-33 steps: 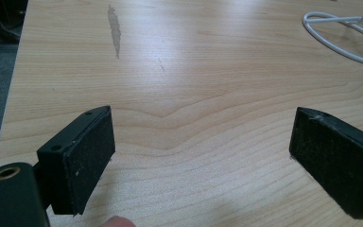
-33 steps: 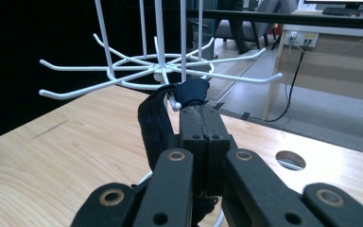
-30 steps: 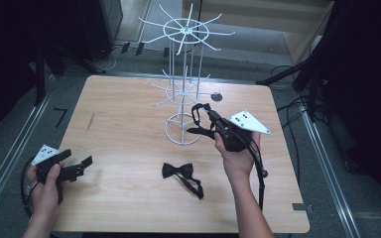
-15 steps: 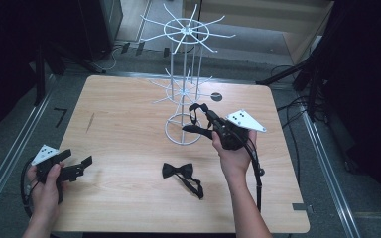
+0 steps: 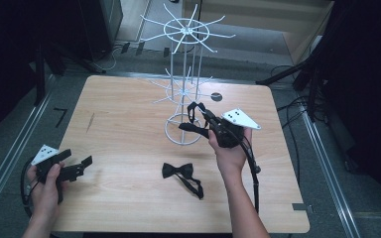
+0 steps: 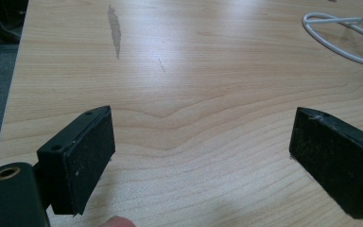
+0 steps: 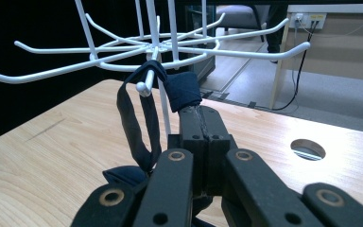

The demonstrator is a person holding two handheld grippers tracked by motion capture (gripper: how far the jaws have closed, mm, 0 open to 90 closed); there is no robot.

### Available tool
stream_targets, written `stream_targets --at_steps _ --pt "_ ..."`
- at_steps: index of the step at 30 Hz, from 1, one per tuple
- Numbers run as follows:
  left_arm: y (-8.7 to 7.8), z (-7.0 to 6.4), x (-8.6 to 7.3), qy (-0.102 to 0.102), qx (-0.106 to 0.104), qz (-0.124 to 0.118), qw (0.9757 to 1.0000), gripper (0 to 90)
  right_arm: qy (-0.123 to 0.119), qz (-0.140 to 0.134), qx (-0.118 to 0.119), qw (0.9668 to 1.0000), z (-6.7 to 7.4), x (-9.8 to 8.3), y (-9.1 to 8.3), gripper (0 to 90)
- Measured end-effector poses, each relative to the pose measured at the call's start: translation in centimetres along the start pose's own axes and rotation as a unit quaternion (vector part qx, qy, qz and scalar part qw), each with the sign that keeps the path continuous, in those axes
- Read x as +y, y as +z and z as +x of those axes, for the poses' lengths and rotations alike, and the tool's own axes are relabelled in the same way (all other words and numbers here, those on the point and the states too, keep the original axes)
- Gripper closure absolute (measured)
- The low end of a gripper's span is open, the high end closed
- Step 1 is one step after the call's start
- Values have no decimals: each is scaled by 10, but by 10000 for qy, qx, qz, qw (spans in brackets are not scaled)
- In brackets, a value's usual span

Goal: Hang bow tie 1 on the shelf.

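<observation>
A bow tie (image 5: 177,170) lies on the table (image 5: 119,129), just in front of the wire rack (image 5: 184,89).

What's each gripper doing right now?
Left gripper: open, empty, over the table.
Right gripper: shut on a dark bow tie at the rack.

A light wooden table (image 5: 129,124) stands on grey floor (image 5: 10,134); dark surroundings left and right, pale wooden furniture (image 5: 302,29) far right.
</observation>
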State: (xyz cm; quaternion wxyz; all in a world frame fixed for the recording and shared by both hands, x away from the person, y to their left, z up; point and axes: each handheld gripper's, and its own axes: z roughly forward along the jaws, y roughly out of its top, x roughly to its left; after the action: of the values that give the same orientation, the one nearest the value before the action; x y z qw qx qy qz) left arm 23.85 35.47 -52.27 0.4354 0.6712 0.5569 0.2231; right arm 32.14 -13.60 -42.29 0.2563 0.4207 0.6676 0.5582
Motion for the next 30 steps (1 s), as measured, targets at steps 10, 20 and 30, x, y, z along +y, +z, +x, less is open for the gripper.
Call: stream_targets --at_steps 10,20,30 --pt "0 1 0 -1 -22 -10 10000 83 101 -1 -18 9999 1 -5 5 746" --pt "0 0 0 -5 0 3 10000 83 211 115 -14 9997 1 -12 -5 517" --pt "0 1 0 -14 0 18 10000 83 61 348 50 9994 6 -29 -19 493"
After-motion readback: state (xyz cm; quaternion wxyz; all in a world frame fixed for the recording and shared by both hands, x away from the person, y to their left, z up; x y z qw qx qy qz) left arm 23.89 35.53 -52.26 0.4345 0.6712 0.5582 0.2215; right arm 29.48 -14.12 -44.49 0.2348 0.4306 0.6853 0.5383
